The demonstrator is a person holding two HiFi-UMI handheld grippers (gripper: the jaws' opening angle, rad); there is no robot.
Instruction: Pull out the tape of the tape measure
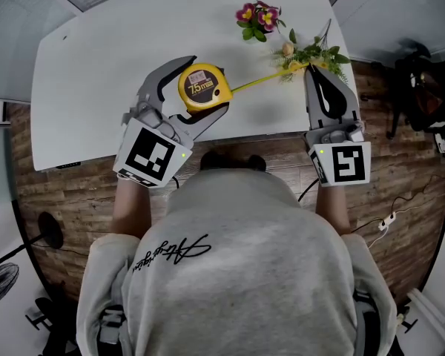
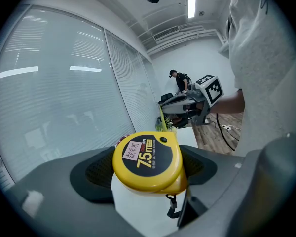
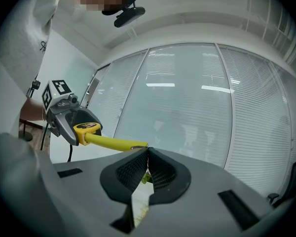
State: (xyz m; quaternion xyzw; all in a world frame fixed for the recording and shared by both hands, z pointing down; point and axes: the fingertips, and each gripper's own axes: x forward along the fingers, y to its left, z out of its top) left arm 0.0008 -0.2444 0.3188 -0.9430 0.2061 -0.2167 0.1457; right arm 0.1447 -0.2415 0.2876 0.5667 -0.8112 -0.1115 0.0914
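A yellow tape measure (image 1: 203, 86) with a black "7.5 m" label is clamped between the jaws of my left gripper (image 1: 196, 87), held above the white table (image 1: 96, 65). The left gripper view shows its case (image 2: 149, 161) filling the space between the pads. A yellow tape (image 1: 261, 80) runs out of the case to the right. Its end is pinched in my right gripper (image 1: 309, 67), which is shut on it. In the right gripper view the tape (image 3: 113, 143) stretches from the jaw tips (image 3: 147, 149) back to the case (image 3: 87, 128).
Pink and purple flowers (image 1: 257, 16) and a sprig of yellow flowers with green leaves (image 1: 311, 52) lie on the table at the far right, just beyond my right gripper. Wooden floor (image 1: 67, 206) surrounds the table. A person stands far off (image 2: 180, 80).
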